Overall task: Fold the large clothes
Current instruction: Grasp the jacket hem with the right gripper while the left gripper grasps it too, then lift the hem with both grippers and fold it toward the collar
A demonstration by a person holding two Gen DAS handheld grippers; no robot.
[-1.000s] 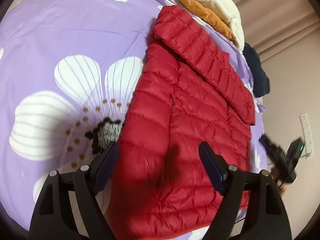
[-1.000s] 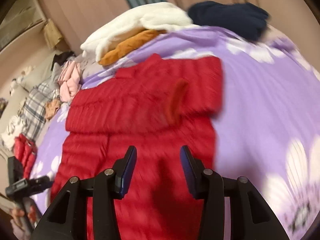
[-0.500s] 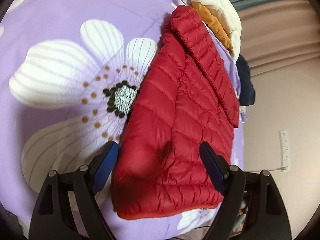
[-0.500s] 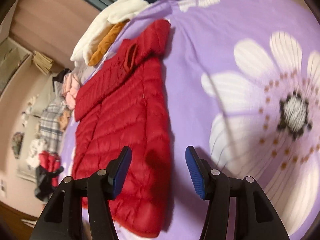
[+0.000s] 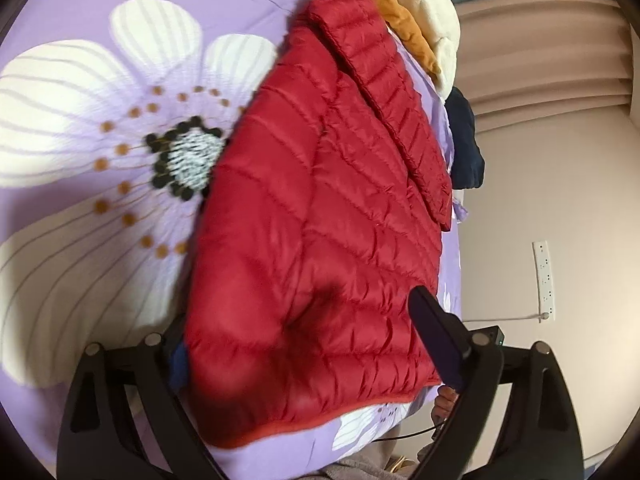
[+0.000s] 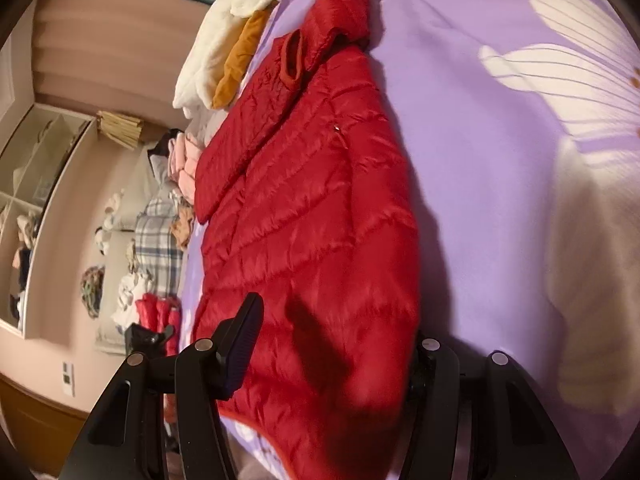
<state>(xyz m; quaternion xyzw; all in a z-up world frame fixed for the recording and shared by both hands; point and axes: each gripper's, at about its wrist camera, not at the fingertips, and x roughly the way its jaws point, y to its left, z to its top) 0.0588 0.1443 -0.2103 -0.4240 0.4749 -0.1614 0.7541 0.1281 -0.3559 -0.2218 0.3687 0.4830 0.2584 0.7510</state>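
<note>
A red quilted puffer jacket [image 5: 320, 208] lies folded lengthwise on a purple bedspread with white flowers [image 5: 120, 92]; a sleeve lies across its far side. My left gripper [image 5: 304, 344] is open, its jaws straddling the jacket's near hem corner; one finger is tucked behind the jacket's left edge. In the right wrist view the jacket [image 6: 312, 208] runs from the near hem to the collar at the top. My right gripper [image 6: 332, 344] is open, with the jacket's near edge between the jaws and the right finger hidden behind the fabric.
A white and orange garment pile [image 5: 416, 12] and a dark navy garment [image 5: 464, 140] lie at the bed's far edge. A wall socket strip [image 5: 544, 280] is on the right wall. More clothes [image 6: 160, 232] and shelves [image 6: 32, 184] are left of the bed.
Both grippers have moved down and in to the jacket's near hem, so that the hem edges now lie between their open jaws. The jacket has stayed flat.
</note>
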